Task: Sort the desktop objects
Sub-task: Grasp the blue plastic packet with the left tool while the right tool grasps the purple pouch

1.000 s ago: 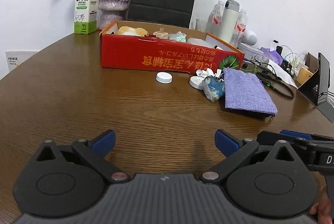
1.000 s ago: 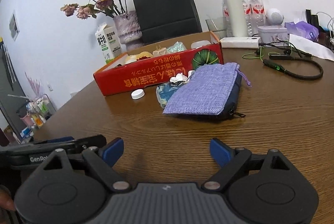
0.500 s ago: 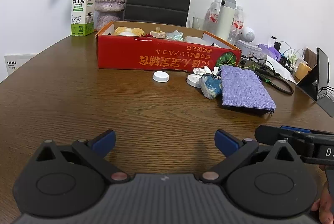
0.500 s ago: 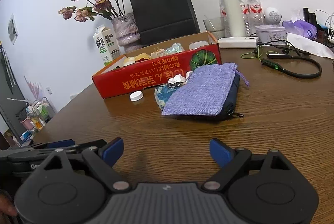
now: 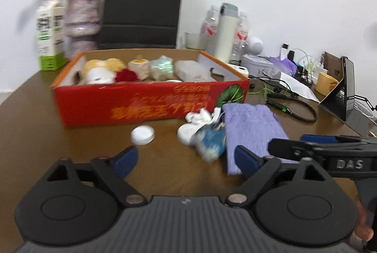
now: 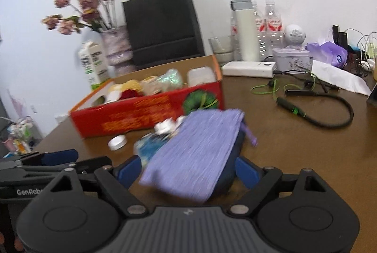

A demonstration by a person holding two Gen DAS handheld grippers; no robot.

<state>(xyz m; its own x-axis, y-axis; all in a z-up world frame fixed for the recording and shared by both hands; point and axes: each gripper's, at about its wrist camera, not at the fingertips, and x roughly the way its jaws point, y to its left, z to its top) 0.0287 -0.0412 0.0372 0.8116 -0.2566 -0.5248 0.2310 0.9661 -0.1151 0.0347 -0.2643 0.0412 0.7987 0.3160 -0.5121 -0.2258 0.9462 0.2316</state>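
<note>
On the brown table a red cardboard box holds soft toys and packets. In front of it lie a white cap, a white lid with crumpled tissue, a blue wrapper and a purple cloth pouch. My left gripper is closing, with nothing between its fingers. The wrapper sits just ahead of its gap. My right gripper is also closing. The near end of the purple pouch lies between its fingers, and I see no firm press on it.
A black paper bag, a flower vase and a milk carton stand behind the box. Bottles and a white flask, a power bank, cables and a black neckband headset crowd the right side. A tablet stand is at the far right.
Both grippers have moved forward toward the pile in front of the box. Their jaws stand slightly narrower. The pouch's near end has come between the right fingers.
</note>
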